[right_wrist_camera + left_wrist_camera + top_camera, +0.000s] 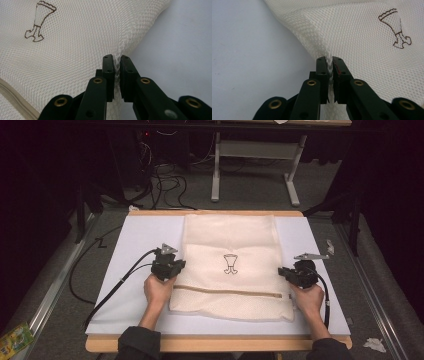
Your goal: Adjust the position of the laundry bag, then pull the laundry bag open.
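A cream mesh bag point(230, 240) lies flat on the white board point(135, 245), with a dark vase-like emblem point(229, 264) at its middle and a tan zipper point(225, 291) across its near part. My left gripper point(179, 266) is at the bag's left edge. In the left gripper view a fold of the mesh bag point(352, 30) is pinched between the jaws of my left gripper point(330, 63). My right gripper point(283, 272) is at the bag's right edge. In the right gripper view my right gripper point(116, 62) is shut on a ridge of the mesh bag point(82, 37). The mesh lifts slightly at both grips.
The white board rests on a wooden table point(215, 343). Cables point(107, 292) trail from the left gripper off the board's left side. Bare board lies left and right of the bag. A table frame point(255, 165) stands on the floor beyond.
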Demonstrator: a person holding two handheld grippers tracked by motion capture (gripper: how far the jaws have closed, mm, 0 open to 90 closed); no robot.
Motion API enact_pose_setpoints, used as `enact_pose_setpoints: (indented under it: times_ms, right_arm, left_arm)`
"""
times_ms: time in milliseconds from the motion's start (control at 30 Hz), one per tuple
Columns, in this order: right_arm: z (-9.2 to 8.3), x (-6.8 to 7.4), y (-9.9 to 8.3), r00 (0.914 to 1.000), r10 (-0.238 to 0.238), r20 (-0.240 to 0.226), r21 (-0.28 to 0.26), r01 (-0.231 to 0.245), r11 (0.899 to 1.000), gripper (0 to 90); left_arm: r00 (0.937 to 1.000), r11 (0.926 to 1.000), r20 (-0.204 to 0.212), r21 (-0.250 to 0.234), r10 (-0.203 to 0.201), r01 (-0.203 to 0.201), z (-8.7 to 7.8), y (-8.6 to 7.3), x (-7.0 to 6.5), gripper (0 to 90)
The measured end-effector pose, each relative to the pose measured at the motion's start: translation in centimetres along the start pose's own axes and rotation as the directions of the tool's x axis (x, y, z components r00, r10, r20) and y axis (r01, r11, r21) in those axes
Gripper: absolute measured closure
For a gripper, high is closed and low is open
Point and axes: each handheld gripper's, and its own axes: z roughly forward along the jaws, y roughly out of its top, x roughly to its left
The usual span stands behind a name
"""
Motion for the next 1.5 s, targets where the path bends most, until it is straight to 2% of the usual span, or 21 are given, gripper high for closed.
enact_pose_setpoints:
  times_ms: [433, 700, 800, 900, 1000, 1100, 1167, 1267, 1333, 1500]
  right_arm:
    - [0.5, -0.1, -0.3, 0.9999, 0.015, 0.0, 0.01, -0.015, 1.0, 82.3]
    - [0.3, -0.3, -0.6, 0.9996, 0.024, 0.013, -0.005, -0.024, 1.0, 70.9]
    - [0.2, -0.4, -0.9, 0.999, 0.036, 0.026, -0.008, -0.036, 0.999, 63.4]
    - [-0.2, -0.5, -1.1, 0.9984, 0.051, 0.026, -0.031, -0.05, 0.998, 56.7]
    - [-0.5, -0.5, -1.5, 0.9982, 0.057, 0.018, -0.037, -0.057, 0.998, 51.2]
    - [-1.0, -0.5, -2.0, 0.9978, 0.066, 0.003, -0.041, -0.066, 0.997, 48.3]
    - [-1.2, -0.4, -2.4, 0.9964, 0.083, -0.014, -0.052, -0.084, 0.995, 47.4]
    - [-1.4, -0.3, -3.0, 0.9972, 0.074, -0.009, -0.057, -0.074, 0.996, 46.3]
    - [-1.5, -0.4, -3.3, 0.9952, 0.096, -0.02, -0.054, -0.097, 0.994, 45.3]
    - [-1.2, -0.2, -4.4, 0.9936, 0.105, -0.041, -0.035, -0.106, 0.994, 44.6]
  left_arm:
    - [0.9998, 0.9997, -0.011, 0.022, 0.015, -0.015, 0.5, -0.4, 0.0, 83.4]
    - [0.9997, 0.9995, -0.017, 0.027, 0.019, -0.019, 0.8, -0.7, 0.0, 81.7]
    - [0.9996, 0.9994, -0.021, 0.029, 0.02, -0.02, 0.9, -0.9, 0.0, 80.3]
    - [0.9994, 0.9994, -0.027, 0.027, 0.022, -0.022, 0.8, -1.0, 0.0, 75.6]
    - [0.999, 0.9992, -0.024, 0.013, 0.037, -0.037, 0.5, -1.1, -0.1, 63.8]
    - [0.9975, 0.9982, -0.038, 0.009, 0.059, -0.059, 0.0, -1.2, -0.3, 57.0]
    - [0.9959, 0.9971, -0.047, 0.006, 0.076, -0.076, -0.2, -1.4, -0.5, 54.6]
    - [0.9945, 0.9954, -0.045, -0.013, 0.095, -0.095, -0.8, -1.5, -0.8, 52.5]
    - [0.9943, 0.9944, -0.03, -0.022, 0.103, -0.104, -1.1, -1.6, -1.2, 51.6]
    - [0.9941, 0.9936, 0.009, -0.035, 0.108, -0.107, -1.4, -2.1, -2.2, 50.1]
